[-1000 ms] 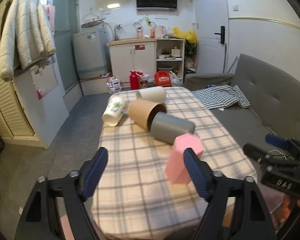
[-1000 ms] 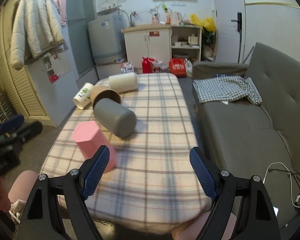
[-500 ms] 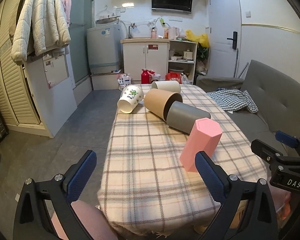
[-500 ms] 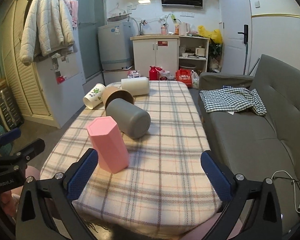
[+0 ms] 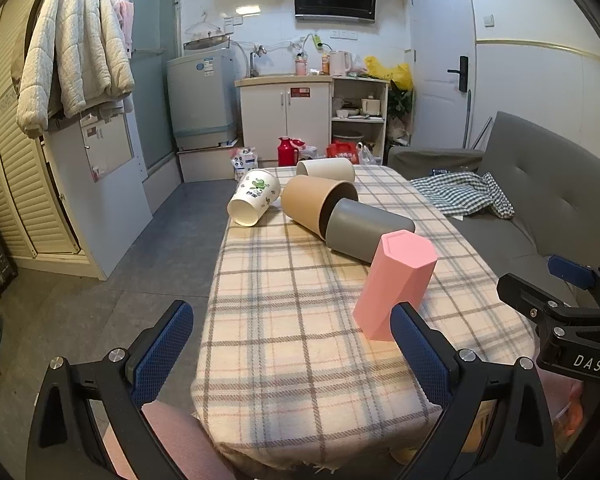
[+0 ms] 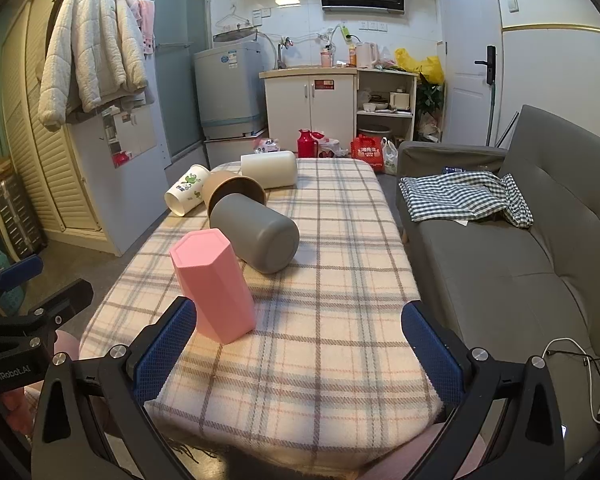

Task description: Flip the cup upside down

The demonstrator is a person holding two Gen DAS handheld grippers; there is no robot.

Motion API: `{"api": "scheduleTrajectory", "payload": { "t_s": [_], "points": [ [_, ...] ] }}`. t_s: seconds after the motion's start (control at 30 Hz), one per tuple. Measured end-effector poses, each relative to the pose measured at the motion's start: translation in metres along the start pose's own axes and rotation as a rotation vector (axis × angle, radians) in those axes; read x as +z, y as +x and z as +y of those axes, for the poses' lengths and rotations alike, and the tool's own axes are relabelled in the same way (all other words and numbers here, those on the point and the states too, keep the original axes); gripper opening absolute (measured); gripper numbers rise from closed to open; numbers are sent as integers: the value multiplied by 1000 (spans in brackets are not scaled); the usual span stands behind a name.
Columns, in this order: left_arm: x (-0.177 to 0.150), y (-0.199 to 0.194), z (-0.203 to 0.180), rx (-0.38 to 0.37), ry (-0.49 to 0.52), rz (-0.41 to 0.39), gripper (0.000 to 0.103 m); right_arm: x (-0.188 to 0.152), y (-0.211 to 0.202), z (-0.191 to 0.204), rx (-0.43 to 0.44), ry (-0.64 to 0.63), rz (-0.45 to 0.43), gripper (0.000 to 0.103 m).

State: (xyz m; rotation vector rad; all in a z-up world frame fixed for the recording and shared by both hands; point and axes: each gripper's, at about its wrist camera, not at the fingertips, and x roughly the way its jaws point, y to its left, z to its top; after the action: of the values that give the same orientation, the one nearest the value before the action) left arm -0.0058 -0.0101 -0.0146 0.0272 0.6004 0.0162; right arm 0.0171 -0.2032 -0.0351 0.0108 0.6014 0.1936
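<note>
A pink hexagonal cup point(image 5: 394, 284) stands bottom-up on the plaid table; it also shows in the right wrist view point(image 6: 212, 288). Behind it lie a grey cup point(image 5: 364, 234), a brown cup point(image 5: 314, 204), a white printed paper cup point(image 5: 254, 202) and a cream cup point(image 5: 326, 170), all on their sides. My left gripper point(image 5: 292, 340) is open and empty at the table's near end. My right gripper point(image 6: 296, 344) is open and empty, with the pink cup just beyond its left finger.
The plaid-covered table point(image 6: 340, 320) runs away from me. A grey sofa point(image 6: 520, 260) with a checked cloth point(image 6: 464, 196) stands to its right. Cabinets, a washing machine point(image 5: 202, 100) and bags on the floor stand at the far end.
Both grippers have pulled back from the table and risen a little. The pink cup stands in the same place, and both jaws stay open.
</note>
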Motion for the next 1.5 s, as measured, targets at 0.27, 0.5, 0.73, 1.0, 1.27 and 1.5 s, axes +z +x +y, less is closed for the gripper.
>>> {"api": "scheduleTrajectory", "payload": {
  "t_s": [0.27, 0.5, 0.73, 1.0, 1.27, 1.5],
  "points": [
    [-1, 0, 0, -1, 0, 3, 102, -1, 1, 0, 0, 0, 2, 103],
    [-1, 0, -1, -1, 1, 2, 102, -3, 2, 0, -1, -1, 6, 103],
    [-3, 1, -3, -11, 2, 13, 102, -3, 3, 0, 0, 0, 8, 103],
    [-5, 1, -5, -6, 6, 15, 103, -6, 5, -1, -2, 0, 13, 103],
    [-4, -1, -5, -8, 7, 15, 103, -7, 7, -1, -2, 0, 15, 103],
    [-3, -1, -4, -4, 5, 17, 103, -7, 7, -1, -2, 0, 16, 103]
  ]
}}
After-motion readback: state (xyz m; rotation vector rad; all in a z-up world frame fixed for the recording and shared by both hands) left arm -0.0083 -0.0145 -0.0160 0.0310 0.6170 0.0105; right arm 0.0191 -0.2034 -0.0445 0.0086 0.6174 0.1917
